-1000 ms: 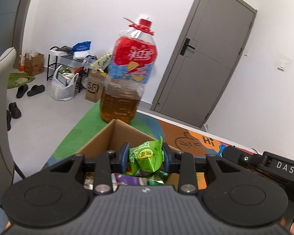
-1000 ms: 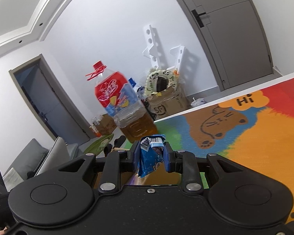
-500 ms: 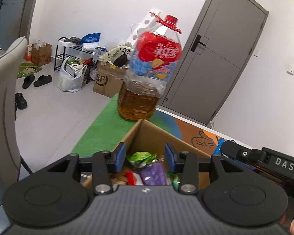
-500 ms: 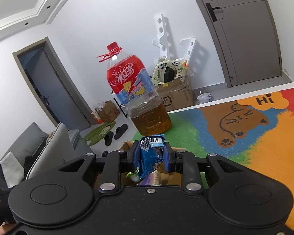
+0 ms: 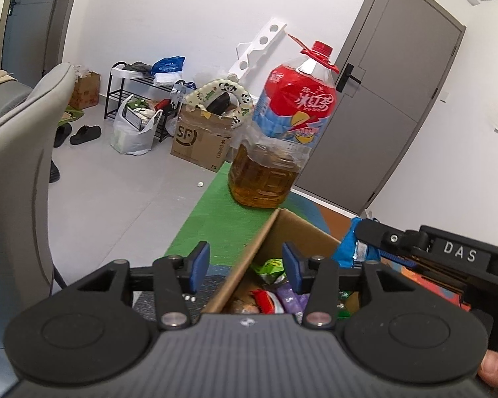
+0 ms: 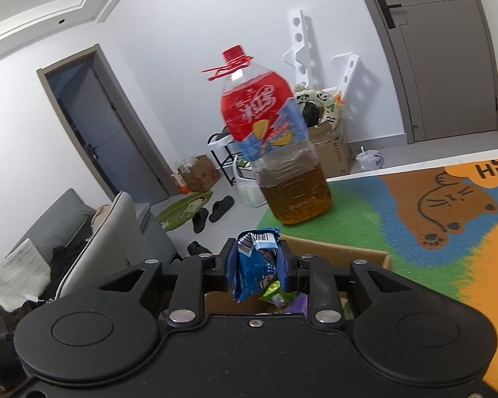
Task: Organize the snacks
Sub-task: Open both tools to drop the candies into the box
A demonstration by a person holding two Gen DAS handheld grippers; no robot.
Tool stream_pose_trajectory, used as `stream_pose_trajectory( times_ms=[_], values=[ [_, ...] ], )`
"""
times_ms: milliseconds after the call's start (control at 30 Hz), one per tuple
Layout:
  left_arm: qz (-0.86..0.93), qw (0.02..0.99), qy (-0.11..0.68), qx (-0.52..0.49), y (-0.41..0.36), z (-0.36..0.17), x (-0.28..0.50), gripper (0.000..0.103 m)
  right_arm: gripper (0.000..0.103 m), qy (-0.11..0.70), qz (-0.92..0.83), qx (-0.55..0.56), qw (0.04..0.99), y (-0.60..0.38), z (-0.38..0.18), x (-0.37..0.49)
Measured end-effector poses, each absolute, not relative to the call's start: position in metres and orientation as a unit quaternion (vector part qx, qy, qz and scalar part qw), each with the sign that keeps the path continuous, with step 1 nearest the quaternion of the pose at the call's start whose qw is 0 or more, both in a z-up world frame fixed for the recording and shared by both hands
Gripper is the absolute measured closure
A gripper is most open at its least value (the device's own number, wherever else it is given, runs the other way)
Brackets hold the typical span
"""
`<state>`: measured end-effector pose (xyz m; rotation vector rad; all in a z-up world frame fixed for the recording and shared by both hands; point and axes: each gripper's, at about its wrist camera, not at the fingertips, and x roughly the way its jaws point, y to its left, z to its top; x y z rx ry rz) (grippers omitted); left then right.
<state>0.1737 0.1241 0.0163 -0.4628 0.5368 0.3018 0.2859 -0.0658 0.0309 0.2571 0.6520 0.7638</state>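
A cardboard box (image 5: 249, 258) holds several snack packets, among them a green packet (image 5: 270, 267). My left gripper (image 5: 245, 267) is open and empty, hanging over the box's left wall. My right gripper (image 6: 257, 265) is shut on a blue snack packet (image 6: 252, 272) and holds it above the box (image 6: 348, 253). In the left wrist view the right gripper (image 5: 365, 242) and its blue packet (image 5: 350, 248) show over the box's right side.
A large iced-tea bottle (image 5: 279, 132) stands on the colourful mat (image 5: 215, 219) just beyond the box; it also shows in the right wrist view (image 6: 275, 152). A grey chair (image 5: 13, 152) is on the left. Boxes, bags and a shoe rack clutter the floor.
My left gripper opened and dropped the green packet into the box, then drew back to the left. My right gripper moved over the box with the blue packet.
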Motion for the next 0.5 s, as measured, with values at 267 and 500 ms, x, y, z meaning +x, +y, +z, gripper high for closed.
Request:
stream_pose_trajectory(
  times_ms=[267,500],
  values=[
    [0.159,0.923,0.261,-0.235,0.142,0.015,0.162,0.045,0.061,0.33,0.38,0.114,0.857,-0.046,0.028,0.277],
    [0.154,0.922,0.264,-0.236,0.136,0.017,0.159,0.027,0.047,0.335,0.361,0.124,0.861,-0.065,0.03,0.273]
  ],
)
